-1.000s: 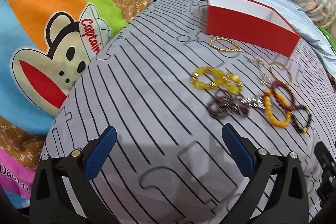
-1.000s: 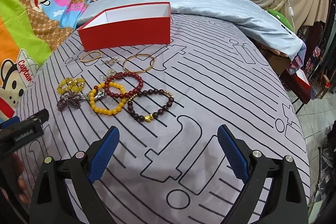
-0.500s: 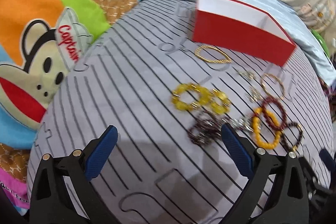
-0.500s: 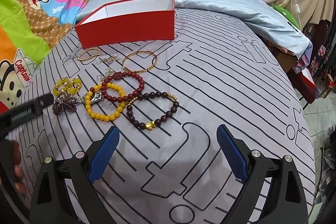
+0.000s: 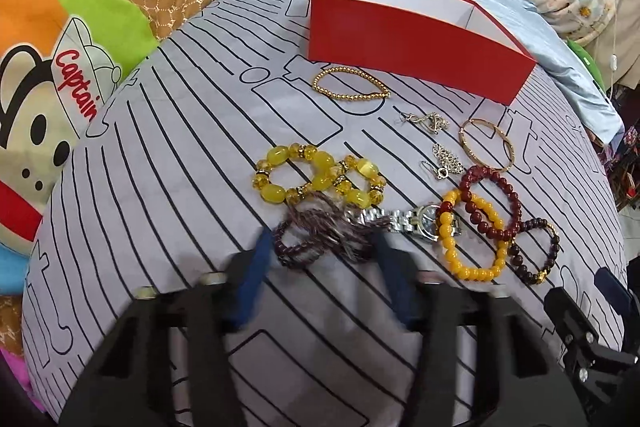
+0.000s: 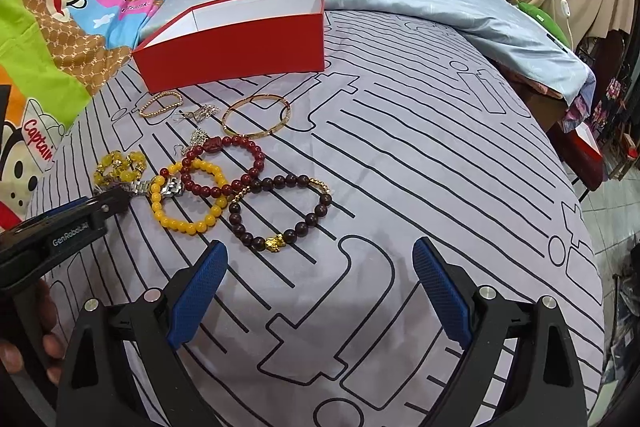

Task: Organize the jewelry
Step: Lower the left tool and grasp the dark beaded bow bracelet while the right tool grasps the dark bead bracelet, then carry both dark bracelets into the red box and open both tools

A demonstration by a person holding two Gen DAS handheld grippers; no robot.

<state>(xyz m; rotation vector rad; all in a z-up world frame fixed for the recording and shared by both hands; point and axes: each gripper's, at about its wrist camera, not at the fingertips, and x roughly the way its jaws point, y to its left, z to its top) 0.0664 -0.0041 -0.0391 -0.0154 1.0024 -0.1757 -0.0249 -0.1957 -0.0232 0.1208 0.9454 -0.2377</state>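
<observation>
Narrowing from wide open a second ago, the left gripper [image 5: 320,247] has just been closing around the purple bracelet [image 5: 320,237], whether gripped I cannot tell. It lies lengthwise toward the bedspread's [image 5: 160,147] right edge. The right gripper [image 6: 320,291] gapes empty.

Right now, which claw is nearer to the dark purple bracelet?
Left. The left claw straddles the dark purple bracelet, while the right claw hangs open, off to its side.
</observation>
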